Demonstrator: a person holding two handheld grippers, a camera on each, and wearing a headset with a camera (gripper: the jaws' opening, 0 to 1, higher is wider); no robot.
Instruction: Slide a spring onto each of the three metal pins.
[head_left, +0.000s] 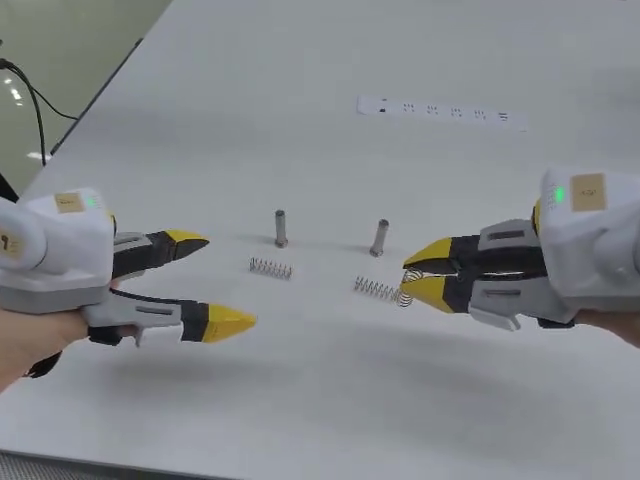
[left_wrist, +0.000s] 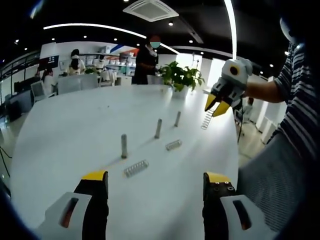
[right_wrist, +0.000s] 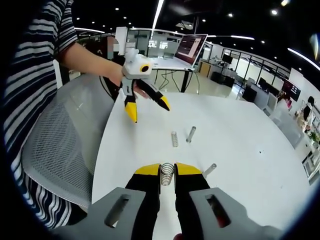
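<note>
Right gripper view: the right gripper (right_wrist: 167, 169) pinches a spring (right_wrist: 167, 176) at its tips, above the table's (head_left: 330, 400) middle, with a pin (right_wrist: 210, 170) just beside its jaw. The left gripper (head_left: 228, 280) hovers spread toward the near edge. Two more springs (head_left: 270, 267) lie by the other pins (head_left: 280, 227). Squeezed sideways, the held spring could buckle and shoot out, or catch the pin's top and topple it.
</note>
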